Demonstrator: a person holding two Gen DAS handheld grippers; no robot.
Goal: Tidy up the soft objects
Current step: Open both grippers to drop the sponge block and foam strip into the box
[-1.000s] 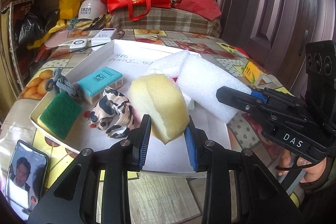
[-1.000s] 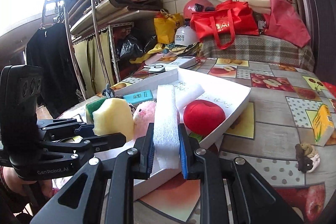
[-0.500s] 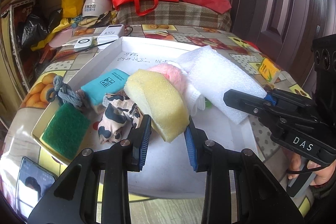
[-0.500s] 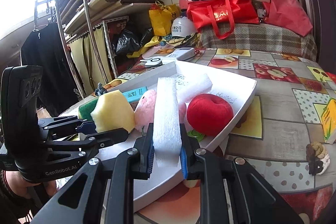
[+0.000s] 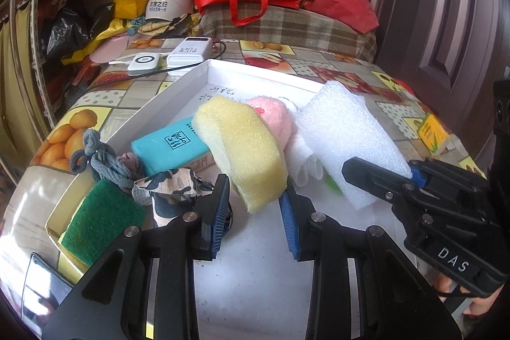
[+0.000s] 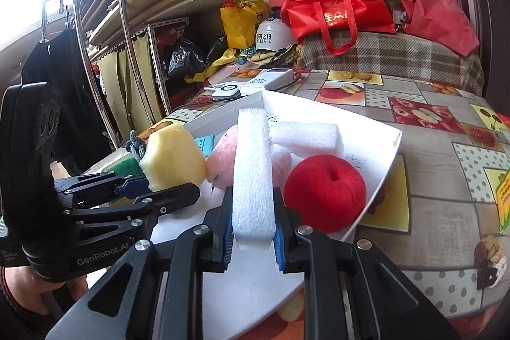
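Over a white tray (image 5: 178, 85) on the fruit-patterned surface (image 5: 366, 82), the left hand-held gripper (image 5: 255, 206) grips a yellow sponge (image 5: 242, 148), its blue-padded fingers (image 5: 220, 212) parted about the sponge's width and pinching its lower end. At right, the right hand-held gripper (image 5: 411, 177) holds a white foam block (image 5: 344, 136) above the tray. Below lie a teal packet (image 5: 172, 145), a green scouring pad (image 5: 102, 222), a patterned cloth (image 5: 172, 190) and a pink plush (image 5: 274, 117). From the right wrist, the right hand-held gripper (image 6: 251, 231) is clamped on the upright white foam block (image 6: 253, 168); a red plush apple (image 6: 325, 193) rests in the tray (image 6: 366, 129) just beside it, the left hand-held gripper (image 6: 153, 190) holding the yellow sponge (image 6: 172, 158) at left.
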